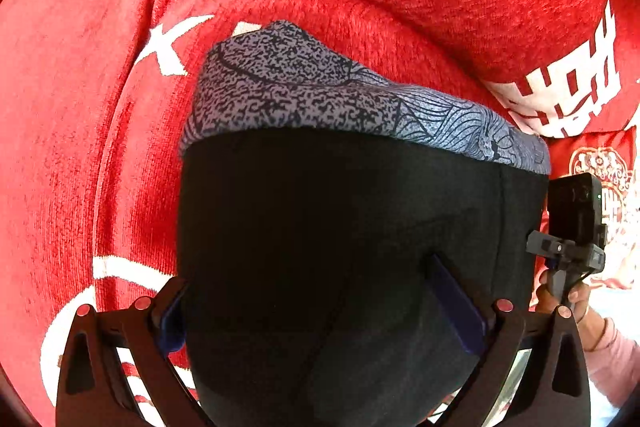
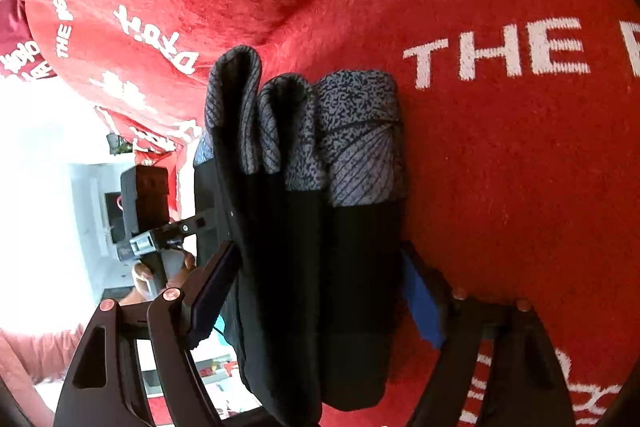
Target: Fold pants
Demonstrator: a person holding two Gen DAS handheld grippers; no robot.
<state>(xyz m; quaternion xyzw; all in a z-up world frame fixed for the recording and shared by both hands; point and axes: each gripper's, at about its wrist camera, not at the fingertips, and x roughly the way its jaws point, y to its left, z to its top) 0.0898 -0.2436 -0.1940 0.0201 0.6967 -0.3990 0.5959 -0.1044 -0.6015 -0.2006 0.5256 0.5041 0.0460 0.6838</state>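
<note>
Left wrist view: pants [image 1: 340,247] fill the centre and lower middle of the frame, black fabric w/ a grey-blue patterned band across the top edge, speckled at left and wavy-lined toward the right. Left gripper [image 1: 326,307] has the folded bundle between its two fingers, blue pads [image 1: 456,307] pressed against the black cloth on both sides, so it's clamped on the pants. Red blanket [image 1: 100,127] w/ white lettering and a white star shape covers the rest of the frame, rising in a soft ridge across the upper right. At the right edge, mid-height, the other gripper's black camera block shows, w/ a hand [image 1: 568,301] in a pink sleeve below it.

Right wrist view: pants [image 2: 320,227] run vertically through the centre, folded into several layers; three rolled patterned ends stand side by side at upper centre, black fabric below. Right gripper [image 2: 318,291] fingers sit on either side of the stack, blue pad [image 2: 422,307] at the right touching it, dark pad at the left against the outer layer: gripping the pants. Red blanket [image 2: 520,167] fills the right and top, white "THE" at upper right. Left gripper's body [image 2: 148,211] and hand [image 2: 156,273] appear mid-left, bright blurred room behind them.
</note>
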